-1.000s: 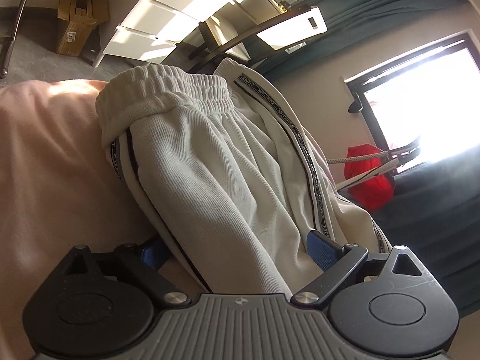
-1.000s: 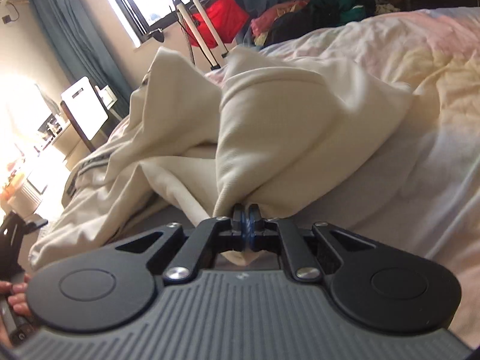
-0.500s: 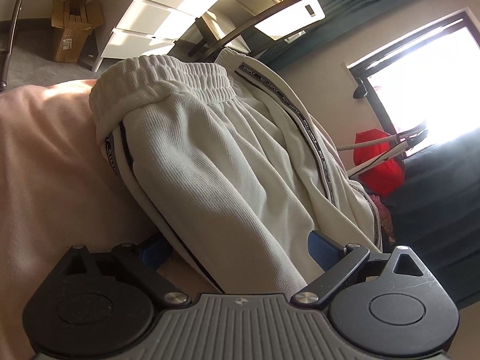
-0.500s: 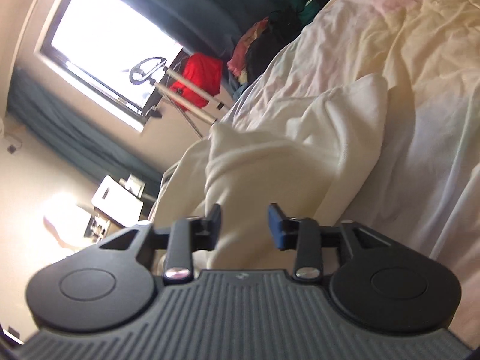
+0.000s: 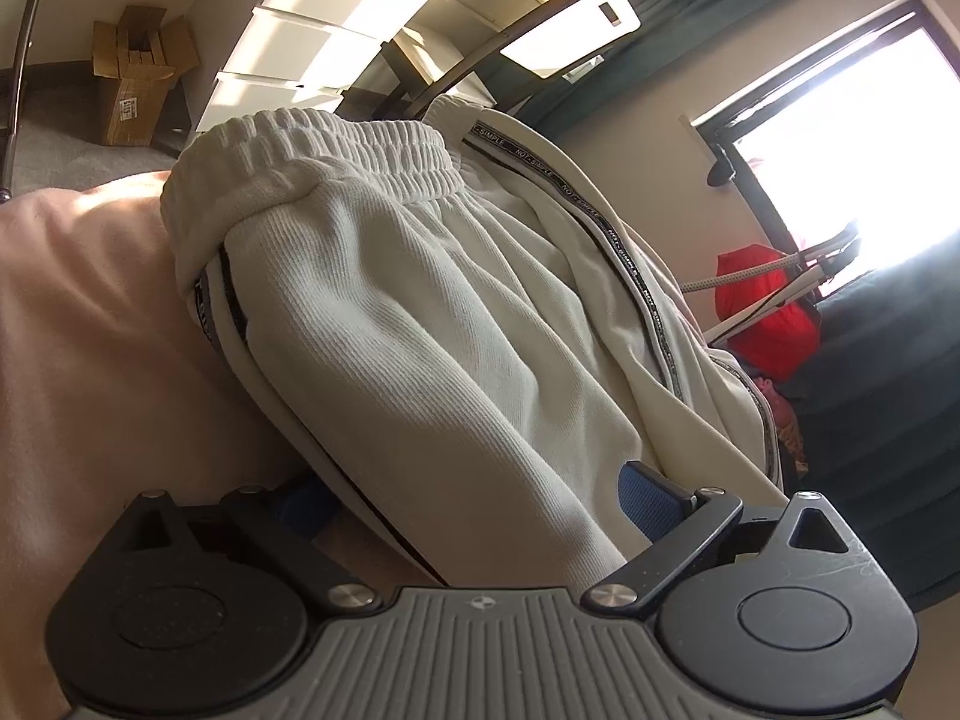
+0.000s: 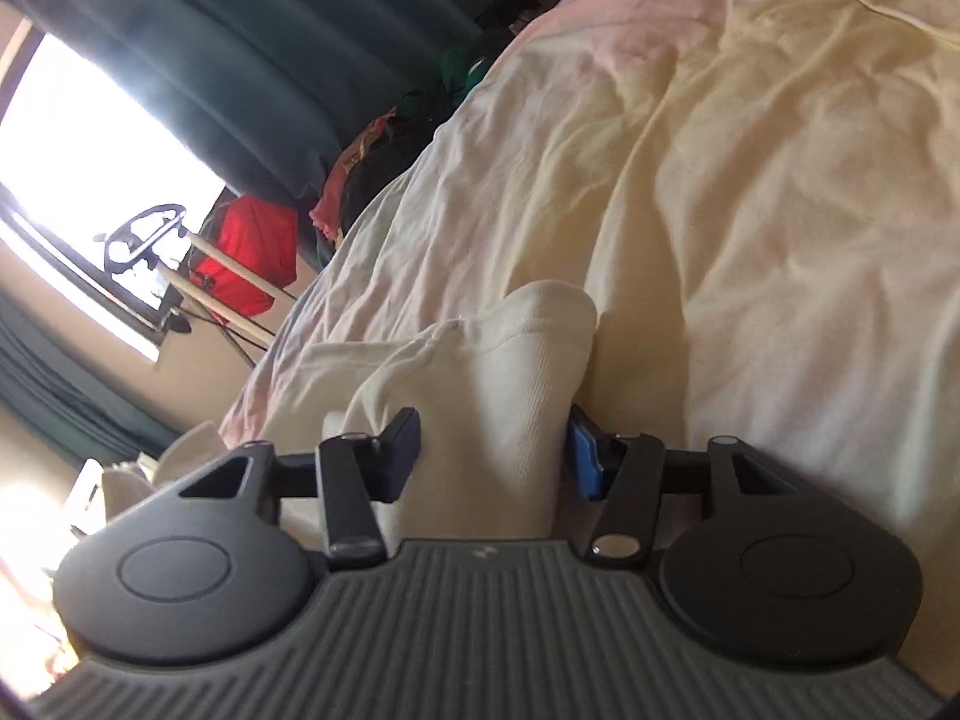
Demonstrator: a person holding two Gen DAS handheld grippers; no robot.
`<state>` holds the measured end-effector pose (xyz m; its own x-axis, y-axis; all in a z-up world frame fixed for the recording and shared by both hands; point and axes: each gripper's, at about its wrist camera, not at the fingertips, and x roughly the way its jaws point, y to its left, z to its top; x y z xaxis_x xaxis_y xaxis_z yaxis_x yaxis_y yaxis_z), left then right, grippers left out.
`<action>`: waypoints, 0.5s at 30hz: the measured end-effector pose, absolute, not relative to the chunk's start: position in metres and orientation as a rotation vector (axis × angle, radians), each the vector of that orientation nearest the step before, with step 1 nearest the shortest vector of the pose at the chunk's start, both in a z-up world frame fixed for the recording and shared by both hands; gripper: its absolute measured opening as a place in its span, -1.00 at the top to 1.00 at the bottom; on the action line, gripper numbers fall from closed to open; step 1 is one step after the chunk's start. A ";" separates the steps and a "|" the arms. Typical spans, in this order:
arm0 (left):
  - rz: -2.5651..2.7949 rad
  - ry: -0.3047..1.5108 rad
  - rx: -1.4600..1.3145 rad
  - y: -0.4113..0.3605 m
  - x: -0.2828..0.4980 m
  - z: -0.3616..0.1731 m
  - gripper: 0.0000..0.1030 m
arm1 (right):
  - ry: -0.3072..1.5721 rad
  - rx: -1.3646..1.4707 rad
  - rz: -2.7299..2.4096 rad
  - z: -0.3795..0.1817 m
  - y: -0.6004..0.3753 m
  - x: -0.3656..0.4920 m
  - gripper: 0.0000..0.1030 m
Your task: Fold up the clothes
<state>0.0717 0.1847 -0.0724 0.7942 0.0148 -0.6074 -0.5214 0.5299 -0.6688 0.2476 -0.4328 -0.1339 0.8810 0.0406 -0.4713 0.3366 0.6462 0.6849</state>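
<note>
Two hand-held grippers, both spread wide open. Left hand-held gripper (image 5: 474, 495) with blue pads (image 5: 651, 501) on each side of soft white ribbed jogging pants (image 5: 432, 324), not squeezing. Pants lying in a lumpy heap on a bed with a pale pink and cream crumpled sheet (image 6: 750, 150). Stretchy waistband (image 5: 336, 150) at the far end, dark stripe with letters (image 5: 624, 252) down the side. Right hand-held gripper (image 6: 492, 450) around a thick fold of the same white pants (image 6: 498, 360), pads apart, cloth loose between. Red bag (image 6: 249, 252) near a bright window (image 5: 852, 138). Brown cardboard box (image 5: 135, 72) on the floor beside white drawers (image 5: 300, 36).
</note>
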 end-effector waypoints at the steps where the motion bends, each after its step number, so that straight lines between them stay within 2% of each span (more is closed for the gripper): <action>1: 0.344 0.588 -0.982 0.186 0.072 -0.073 -0.93 | 0.453 0.845 -0.176 -0.131 -0.432 0.245 0.83; 11: 0.290 0.584 -1.061 0.205 0.073 -0.076 -0.92 | 0.175 0.856 -0.372 -0.072 -0.480 0.173 0.89; 15: 0.256 0.576 -1.107 0.219 0.066 -0.079 -0.74 | 0.127 0.936 -0.562 -0.070 -0.518 0.116 0.89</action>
<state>0.0657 0.2193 -0.0792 0.8269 -0.0860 -0.5557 -0.4698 0.4375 -0.7667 0.1161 -0.5183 -0.0699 0.8500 -0.4020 -0.3403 0.5091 0.4613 0.7267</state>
